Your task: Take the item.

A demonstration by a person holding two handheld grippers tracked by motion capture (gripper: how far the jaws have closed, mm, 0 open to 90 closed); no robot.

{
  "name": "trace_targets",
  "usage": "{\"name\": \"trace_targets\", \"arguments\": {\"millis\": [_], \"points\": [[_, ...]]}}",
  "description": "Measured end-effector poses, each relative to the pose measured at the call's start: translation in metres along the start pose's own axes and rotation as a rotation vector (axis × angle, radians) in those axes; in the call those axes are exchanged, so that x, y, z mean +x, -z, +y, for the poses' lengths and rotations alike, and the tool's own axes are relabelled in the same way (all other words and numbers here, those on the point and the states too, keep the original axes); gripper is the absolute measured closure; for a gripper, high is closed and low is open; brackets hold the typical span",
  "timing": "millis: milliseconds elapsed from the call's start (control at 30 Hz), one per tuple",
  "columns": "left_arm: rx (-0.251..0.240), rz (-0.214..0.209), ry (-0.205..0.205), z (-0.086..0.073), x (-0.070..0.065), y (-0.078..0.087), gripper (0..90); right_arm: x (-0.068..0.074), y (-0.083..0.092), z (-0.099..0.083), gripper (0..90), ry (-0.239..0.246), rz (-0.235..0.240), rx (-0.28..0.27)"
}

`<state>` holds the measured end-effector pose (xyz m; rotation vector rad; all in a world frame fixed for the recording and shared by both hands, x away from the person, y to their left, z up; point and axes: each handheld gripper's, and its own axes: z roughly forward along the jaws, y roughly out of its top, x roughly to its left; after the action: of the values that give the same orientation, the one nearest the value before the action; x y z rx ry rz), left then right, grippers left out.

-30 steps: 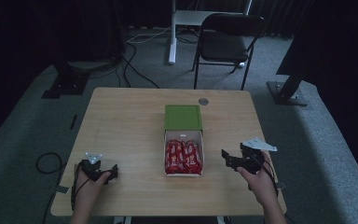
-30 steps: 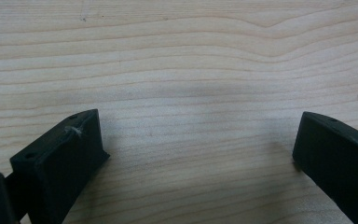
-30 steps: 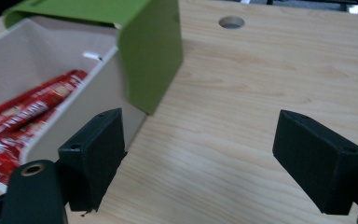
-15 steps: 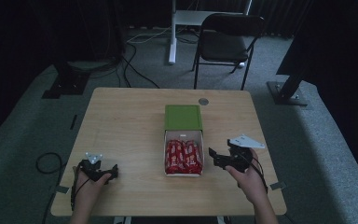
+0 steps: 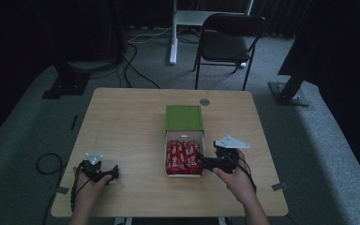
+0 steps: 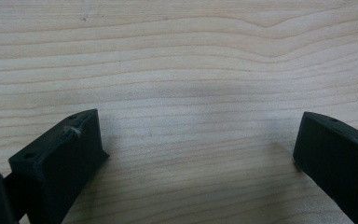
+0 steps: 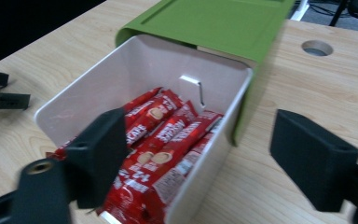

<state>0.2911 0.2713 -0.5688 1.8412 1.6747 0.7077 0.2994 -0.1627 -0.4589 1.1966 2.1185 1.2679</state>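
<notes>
— Which hand is going for it, do you think?

— The right one. In the high view the right gripper [image 5: 205,162] sits at the lower right of the frame, its tips right at the near right wall of the white tray [image 5: 168,154]. The left gripper [image 5: 112,172] is off at the lower left, well apart from the tray, resting on the bare counter [image 5: 122,122].

— And what's in the tray?

— Red sachets [image 5: 183,157], a packed layer of them. Their long axis runs from the near edge of the tray toward the green sleeve [image 5: 183,118] at the far end, so up and down the frame in the high view.

— So how do the right fingers [image 7: 98,154] stand to them?

— In the right gripper view they straddle the tray's wall: 1 finger hangs over the sachets at the lower left of the frame, the other stands outside the tray over the wood at the right. They're spread wide, though they have just been closing a little, and nothing is pinched between them yet.

— So the sachets lie to the left of the gap?

— Yes, left and a bit ahead. I'd guess the hand has to shift across toward the middle of the tray and come down so both fingers land on either side of 1 sachet, across its narrow width.

— The left fingers [image 6: 65,154]?

— Spread wide too, holding nothing, just wood grain between them.
</notes>
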Motion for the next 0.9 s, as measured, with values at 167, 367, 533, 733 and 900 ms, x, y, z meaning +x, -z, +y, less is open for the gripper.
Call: {"name": "trace_targets", "arguments": {"millis": [167,367,533,733,900], "points": [[0.0,0.0,0.0,0.0,0.0,0.0,2.0,0.011,-0.007,0.001,21.1,0.007,0.024,0.007],[0.0,0.0,0.0,0.0,0.0,0.0,2.0,0.02,-0.015,0.001,24.5,0.014,0.042,0.017],[0.0,0.0,0.0,0.0,0.0,0.0,2.0,0.027,-0.022,0.0,32.8,0.017,0.063,0.018],[0.0,0.0,0.0,0.0,0.0,0.0,2.0,0.033,-0.031,-0.004,37.7,-0.001,0.107,0.069],[0.0,0.0,0.0,0.0,0.0,0.0,2.0,0.041,-0.038,-0.008,41.7,0.013,0.088,0.079]]}}
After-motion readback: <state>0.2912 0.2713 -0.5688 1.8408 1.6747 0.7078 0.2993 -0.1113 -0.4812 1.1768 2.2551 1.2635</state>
